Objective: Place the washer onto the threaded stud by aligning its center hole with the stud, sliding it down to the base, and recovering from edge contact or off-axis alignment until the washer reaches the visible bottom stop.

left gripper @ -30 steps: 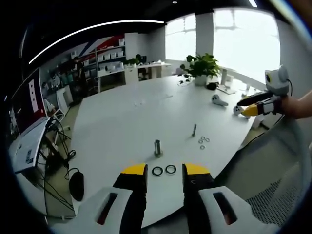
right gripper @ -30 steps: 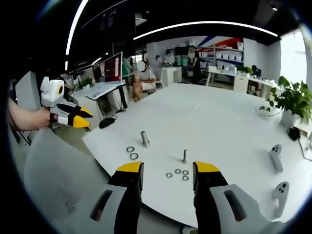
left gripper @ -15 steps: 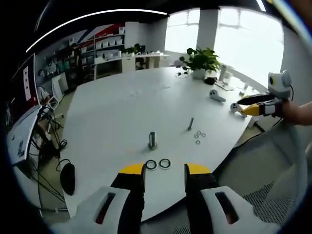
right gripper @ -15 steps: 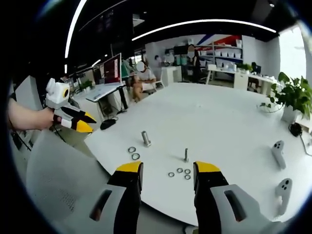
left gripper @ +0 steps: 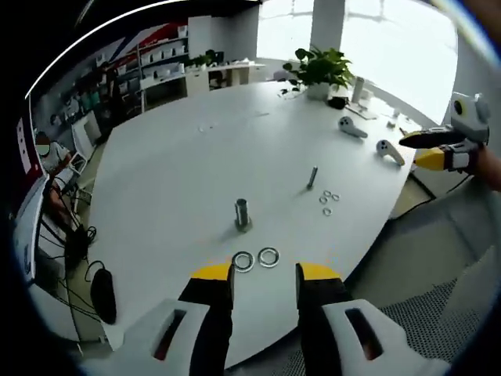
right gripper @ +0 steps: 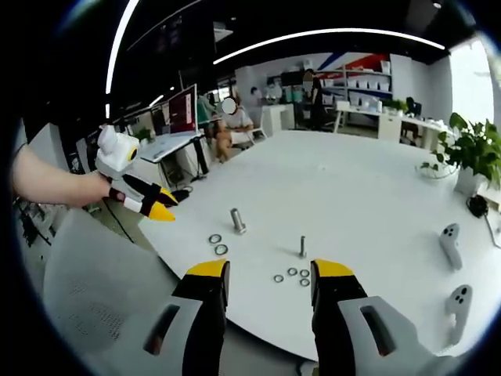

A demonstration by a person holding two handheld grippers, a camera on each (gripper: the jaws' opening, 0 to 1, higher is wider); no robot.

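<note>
Washers lay loose on the white table in two groups: a pair of larger rings sat side by side near the table's edge, just ahead of the left gripper, and three smaller rings clustered further along the edge, near the thin threaded stud. A thicker stud stood upright close behind the larger pair. None of the washers sat on either stud. The left gripper's yellow-tipped jaws were apart with nothing between them, held above the table's edge. In the right gripper view, the right gripper likewise had its jaws spread and empty, with the small rings just ahead of it, the thin stud behind them, and the thick stud and larger rings off to the left. Two white handheld controllers lay on the table well apart from the studs, and a potted plant stood at the table's far side.
</note>
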